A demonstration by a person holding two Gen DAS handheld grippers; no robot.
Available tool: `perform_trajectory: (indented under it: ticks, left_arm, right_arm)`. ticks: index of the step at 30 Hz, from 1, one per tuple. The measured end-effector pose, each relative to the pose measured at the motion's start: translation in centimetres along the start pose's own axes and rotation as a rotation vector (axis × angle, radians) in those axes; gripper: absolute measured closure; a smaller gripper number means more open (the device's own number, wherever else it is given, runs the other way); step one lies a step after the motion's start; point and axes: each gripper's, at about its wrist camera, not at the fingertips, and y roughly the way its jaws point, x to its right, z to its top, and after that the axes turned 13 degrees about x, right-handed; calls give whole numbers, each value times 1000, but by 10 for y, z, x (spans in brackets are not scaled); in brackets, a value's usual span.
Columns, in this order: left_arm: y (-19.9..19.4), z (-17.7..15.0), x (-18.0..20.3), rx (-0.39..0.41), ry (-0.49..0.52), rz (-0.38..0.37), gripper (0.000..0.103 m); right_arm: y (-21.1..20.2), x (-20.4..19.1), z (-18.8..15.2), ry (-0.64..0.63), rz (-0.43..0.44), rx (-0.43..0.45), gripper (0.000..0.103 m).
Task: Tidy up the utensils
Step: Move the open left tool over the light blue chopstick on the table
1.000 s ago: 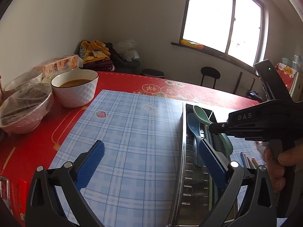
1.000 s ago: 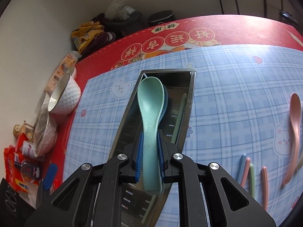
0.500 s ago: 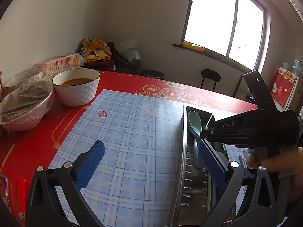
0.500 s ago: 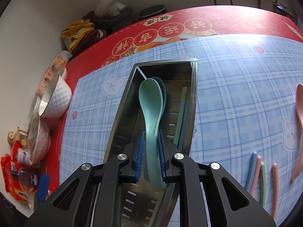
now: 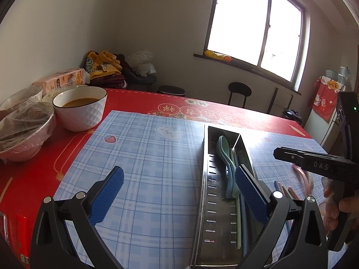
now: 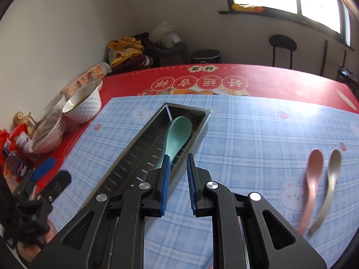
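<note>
A long steel utensil tray [image 5: 203,192] [image 6: 134,150] lies on the blue checked mat. A green spoon [image 6: 177,134] [image 5: 224,150] lies in it on a blue spoon, beside chopsticks. My right gripper [image 6: 177,168] is open and empty, just right of the tray's near part. A pink spoon [image 6: 311,177] and a grey spoon [image 6: 329,177] lie on the mat to its right. My left gripper [image 5: 177,192] is open wide and empty above the mat, its right finger over the tray.
A white bowl of broth [image 5: 79,109] [image 6: 82,105] and wrapped bowls [image 5: 22,132] stand on the red tablecloth at the left. Loose chopsticks [image 5: 282,188] lie right of the tray. A window, stools and a heap of clothes lie beyond the table.
My right gripper has opened and let the green spoon go into the tray, then drawn back and turned to the right. The left gripper has hardly moved.
</note>
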Motion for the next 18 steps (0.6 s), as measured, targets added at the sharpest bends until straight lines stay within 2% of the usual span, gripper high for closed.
perform_trajectory:
  ticks: [6,10,14,18]
  left_arm:
    - [-3,-1,11,18,31,-37,6]
    - [-2,-6,23,23,80,-34,6]
    - [-2,-8,29,37,107,-24,6]
    - [-7,-3,27,55,77,12,7]
  right_arm:
    - [-52,51,-30,-75,-94,68,87]
    - [-79,89,-52,-16,-106,64,87]
    - [-98,106,-67,-66,-158,76,87]
    - [-108,115,-76,-99,-202,98,87]
